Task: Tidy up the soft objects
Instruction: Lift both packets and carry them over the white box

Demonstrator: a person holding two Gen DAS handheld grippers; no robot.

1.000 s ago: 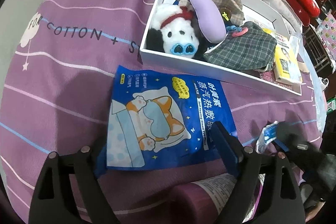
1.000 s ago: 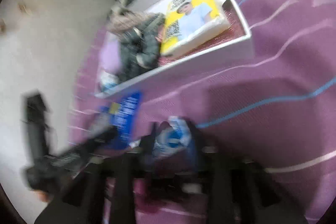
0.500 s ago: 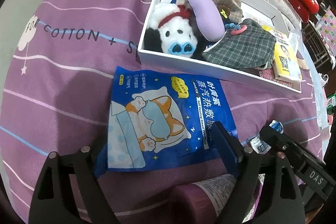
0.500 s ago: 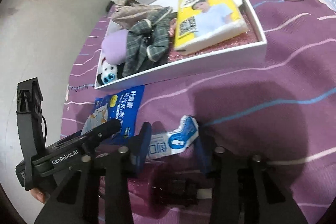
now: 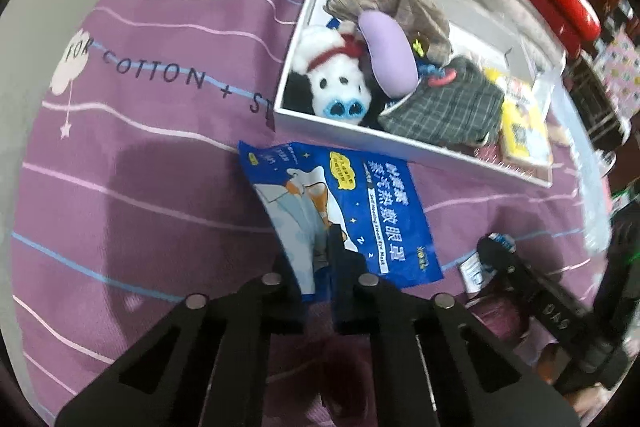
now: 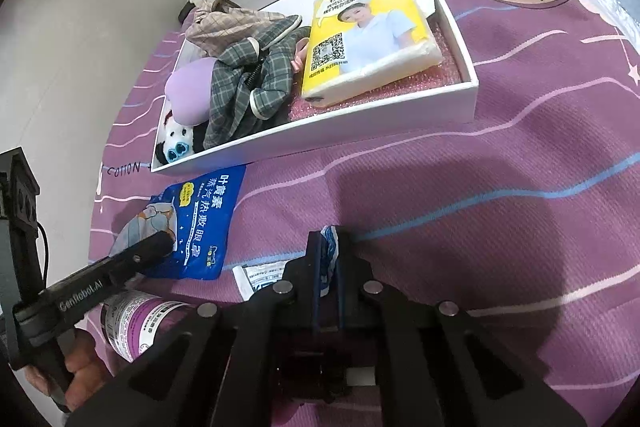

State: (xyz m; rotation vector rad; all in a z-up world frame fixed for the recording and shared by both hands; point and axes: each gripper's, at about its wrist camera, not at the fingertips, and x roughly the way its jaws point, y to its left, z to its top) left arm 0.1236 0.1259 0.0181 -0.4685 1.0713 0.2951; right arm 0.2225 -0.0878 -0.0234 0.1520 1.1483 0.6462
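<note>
Left wrist view. Left gripper [image 5: 320,259] has its jaws clamped on the near edge of the blue pouch [image 5: 360,211], which buckles upward between them. According to the readings, the jaws are closing at this moment. Your pouch lies on the purple sheet [image 5: 140,167], its long axis running away from the jaws toward the white box [image 5: 400,147]. Pouch's far corner sits just beside the box's near wall. Inside the box you see a plush dog [image 5: 336,83], a lilac pad [image 5: 388,59] and plaid cloth [image 5: 448,107]. Your right gripper [image 5: 496,251] enters from the lower right, over a small sachet [image 5: 472,269].

Right wrist view. Right gripper [image 6: 326,259] has its jaws pinched together on the blue-and-white sachet [image 6: 330,239], whose loose white end [image 6: 260,273] trails to the left on the sheet. Box [image 6: 400,119] lies ahead and slightly left of these jaws, its long side across your line of travel; a yellow pack [image 6: 368,31] fills its right end. Left gripper [image 6: 160,243] holds the pouch [image 6: 204,223] at the left, and a purple bottle [image 6: 136,319] lies near your hand [image 6: 76,375].

Judgement: both items go forward over the near wall; the left hand is nearer, the pouch almost touching the box.
</note>
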